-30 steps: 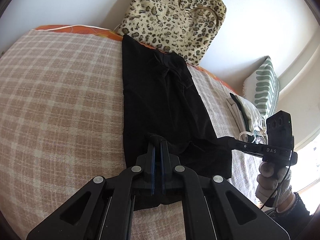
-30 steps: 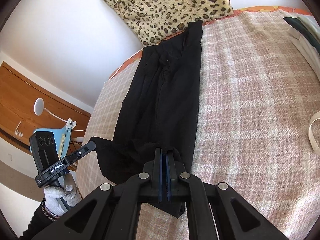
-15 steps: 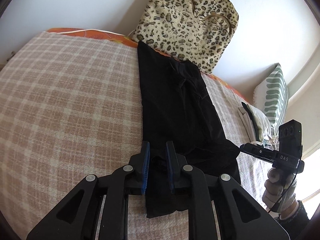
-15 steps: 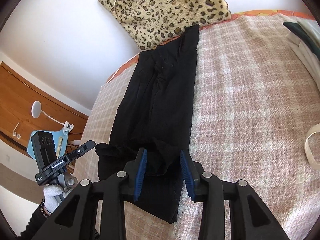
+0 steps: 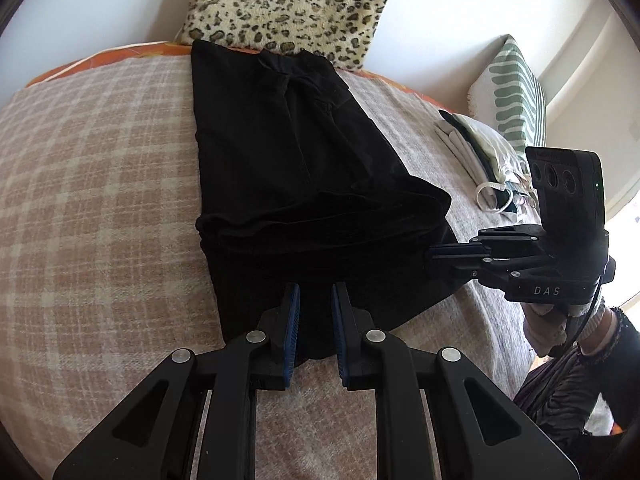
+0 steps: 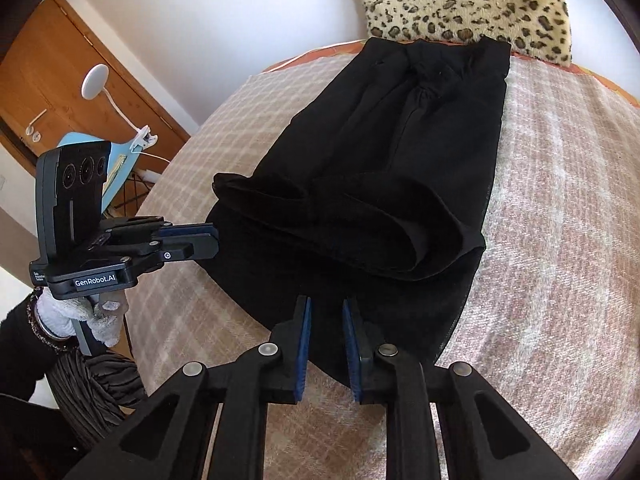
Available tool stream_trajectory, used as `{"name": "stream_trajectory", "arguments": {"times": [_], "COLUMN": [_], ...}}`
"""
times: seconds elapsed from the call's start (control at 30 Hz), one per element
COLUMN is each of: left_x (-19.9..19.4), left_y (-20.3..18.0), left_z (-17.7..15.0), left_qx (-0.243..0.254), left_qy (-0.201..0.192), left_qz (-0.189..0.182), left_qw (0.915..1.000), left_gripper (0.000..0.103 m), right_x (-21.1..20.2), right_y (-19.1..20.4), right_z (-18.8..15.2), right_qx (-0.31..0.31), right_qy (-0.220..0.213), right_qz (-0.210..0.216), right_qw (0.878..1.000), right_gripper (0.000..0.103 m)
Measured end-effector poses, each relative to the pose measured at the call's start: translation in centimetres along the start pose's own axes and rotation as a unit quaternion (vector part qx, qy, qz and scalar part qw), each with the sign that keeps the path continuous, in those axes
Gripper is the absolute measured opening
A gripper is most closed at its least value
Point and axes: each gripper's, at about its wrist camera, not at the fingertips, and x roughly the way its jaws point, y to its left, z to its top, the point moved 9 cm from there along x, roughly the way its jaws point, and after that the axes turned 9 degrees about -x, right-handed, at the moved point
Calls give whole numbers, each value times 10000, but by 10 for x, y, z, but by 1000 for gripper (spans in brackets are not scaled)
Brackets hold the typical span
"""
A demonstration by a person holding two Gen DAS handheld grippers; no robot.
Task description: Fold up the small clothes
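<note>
we keep both the left tongs [image 5: 314,292] and right tongs [image 6: 326,306] released over the black garment [image 5: 296,168], its hem already doubled back.

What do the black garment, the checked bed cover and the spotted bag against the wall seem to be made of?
Black garment: thin matte woven cloth, slightly sheer at its edge, drapes softly.
Checked bed cover: coarse, wool-like weave; fuzzy visible threads.
Spotted bag: plush faux fur, apparently; short shaggy pile.
</note>
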Motion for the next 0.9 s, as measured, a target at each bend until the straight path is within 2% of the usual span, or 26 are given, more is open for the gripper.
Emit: {"name": "stream_trajectory", "arguments": {"times": [0.1, 0.23, 0.37, 0.47, 0.5, 0.57, 0.7, 0.9], "left_x": [4, 7, 5, -4, -8, -16, -34, -39], "left_y": [5, 12, 19, 30, 33, 39, 51, 59], "left_z": [17, 40, 57, 61, 60, 54, 29, -17], "left_qx": [-137, -364, -347, -496, -535, -579, -826, -1275], "left_qy": [-157, -412, -636, -736, -737, -672, -529, -166], "left_qz": [51, 62, 385, 481, 472, 447, 298, -99], "left_qw": [9998, 9985, 9966, 9949, 9947, 9951, 9947, 9916], "left_gripper": [14, 14, 15, 15, 15, 15, 30, 30], "right_x": [2, -2, -8, -17, -21, -28, -41, -48], "right_y": [-9, -35, -67, -79, -78, -75, -64, -42], "right_z": [8, 25, 35, 38, 38, 37, 26, -12], "right_qx": [121, 492, 982, 1143, 1141, 1100, 1067, 1070], "right_qy": [-83, -404, -585, -682, -706, -743, -718, -544], "right_qz": [-83, -294, -736, -898, -941, -925, -756, -434], "right_qw": [9999, 9975, 9907, 9870, 9865, 9868, 9888, 9918], "right_gripper": [16, 19, 20, 23, 25, 37, 38, 39]}}
